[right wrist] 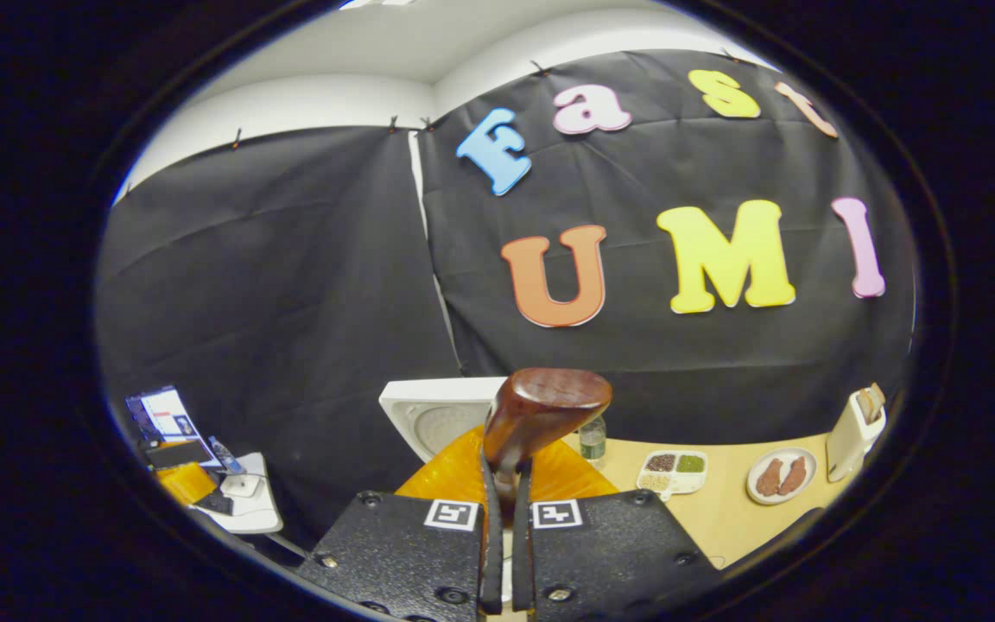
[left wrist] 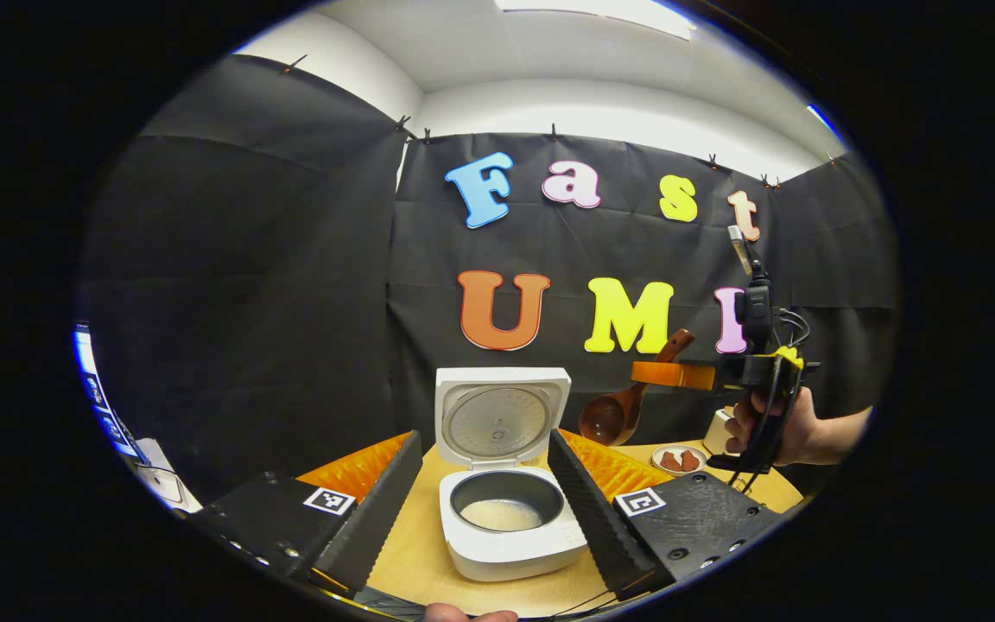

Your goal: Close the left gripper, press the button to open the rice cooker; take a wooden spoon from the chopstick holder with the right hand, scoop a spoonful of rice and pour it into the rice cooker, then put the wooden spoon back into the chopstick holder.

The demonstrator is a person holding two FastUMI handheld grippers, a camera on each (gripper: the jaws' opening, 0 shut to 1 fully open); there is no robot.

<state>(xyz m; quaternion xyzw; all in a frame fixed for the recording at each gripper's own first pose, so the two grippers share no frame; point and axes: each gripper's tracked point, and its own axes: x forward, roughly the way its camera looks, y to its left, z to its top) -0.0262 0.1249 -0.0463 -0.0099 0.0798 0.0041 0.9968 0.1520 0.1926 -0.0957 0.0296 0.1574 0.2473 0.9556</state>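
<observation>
In the left gripper view, the white rice cooker (left wrist: 510, 518) is sitting on the light wooden table (left wrist: 411, 553), a boxy shell with rounded corners. Its hinged lid (left wrist: 500, 416) is standing upright at the far side, showing a round, dull metal inner plate. The dark, smooth inner pot (left wrist: 506, 499) is holding a pale patch of rice at its bottom.

The left gripper (left wrist: 484, 510) is hovering near the cooker with its two ribbed fingers (left wrist: 377, 510) spread wide apart, holding nothing; the cooker is showing between them.

To the right and above the table, a hand (left wrist: 774, 428) is holding the right gripper (left wrist: 674, 376) level, pointing left. Its fingers are pressed together on the handle of the wooden spoon (left wrist: 623, 406). The spoon is glossy, reddish-brown wood with a deep, rounded bowl. Its long axis is slanting, handle up and to the right, bowl down and to the left, hanging above the table just right of the open lid.

In the right gripper view, the right gripper (right wrist: 506, 527) is clamping the spoon (right wrist: 545, 410) handle between its ridged fingers (right wrist: 491, 536), and the bowl is rising ahead of them.

On the table's right side are lying a small round plate (right wrist: 779, 475) with brownish pieces, a white divided dish (right wrist: 672, 471) of grains, and a white toaster (right wrist: 856, 432).
</observation>
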